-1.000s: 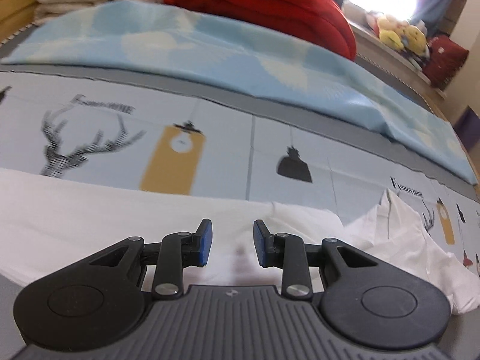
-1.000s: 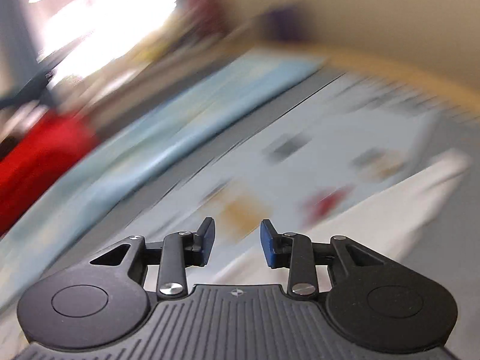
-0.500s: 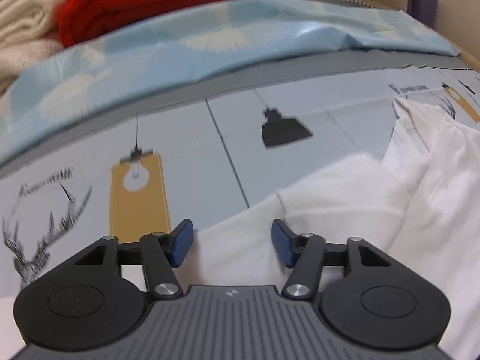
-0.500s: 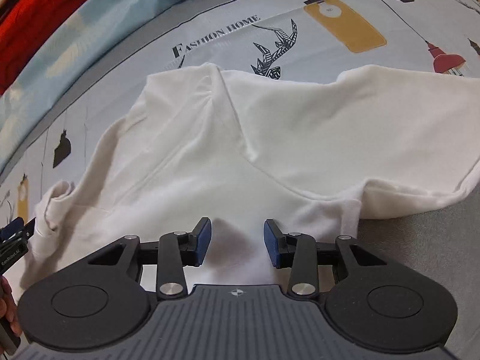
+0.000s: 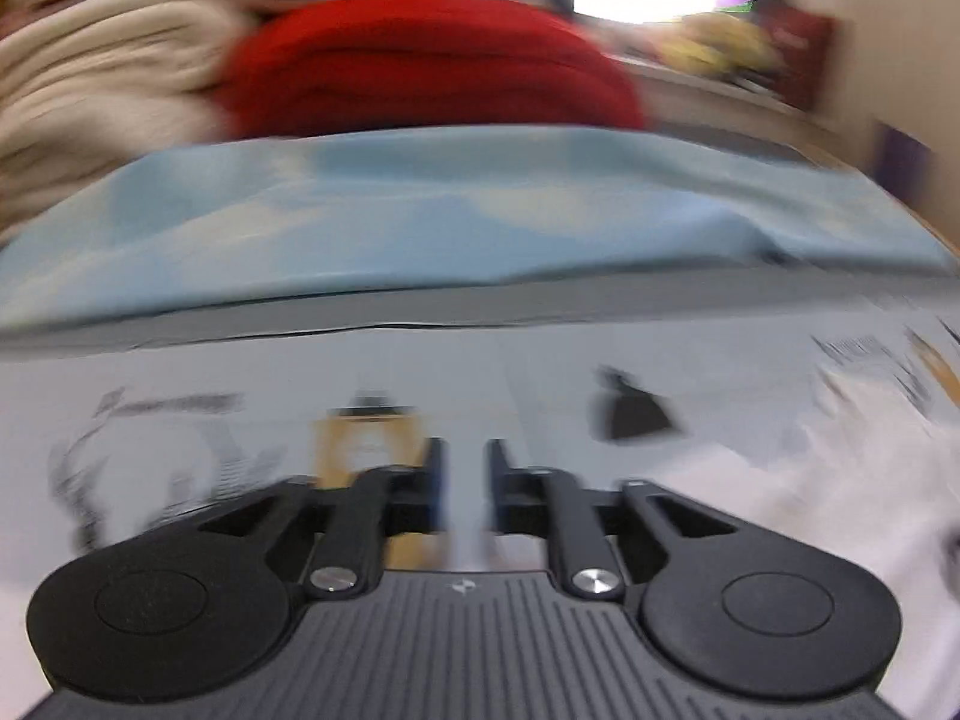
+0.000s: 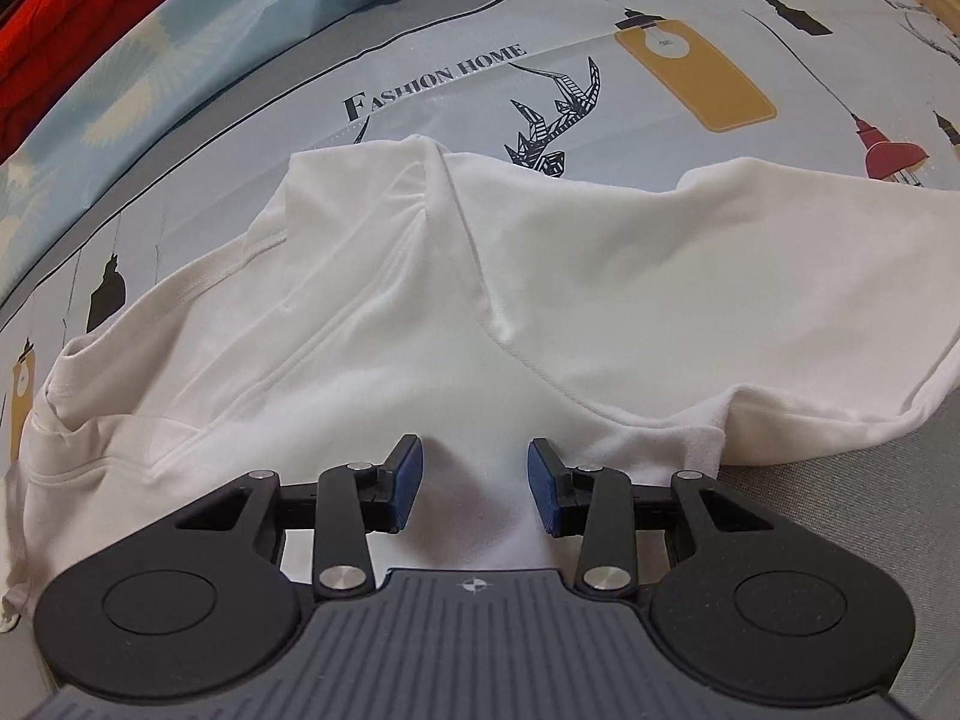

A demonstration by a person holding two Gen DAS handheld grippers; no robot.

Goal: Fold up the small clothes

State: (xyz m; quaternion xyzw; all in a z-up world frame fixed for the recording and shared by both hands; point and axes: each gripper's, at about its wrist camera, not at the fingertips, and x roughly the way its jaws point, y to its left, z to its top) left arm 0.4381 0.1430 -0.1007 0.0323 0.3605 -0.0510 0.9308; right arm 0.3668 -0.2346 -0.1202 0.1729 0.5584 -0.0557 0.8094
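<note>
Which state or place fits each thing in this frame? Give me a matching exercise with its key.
Things:
1. white garment
2. red blanket
3. right gripper
4. light blue cloth

Descriptions:
A. folded into a thick pile at the far side of the bed
B. spread rumpled on the printed sheet
C. lying in front of the red pile, along the sheet's grey border
D. jaws apart just above white fabric, gripping nothing

Pairs: 1-B, 2-A, 3-D, 4-C
</note>
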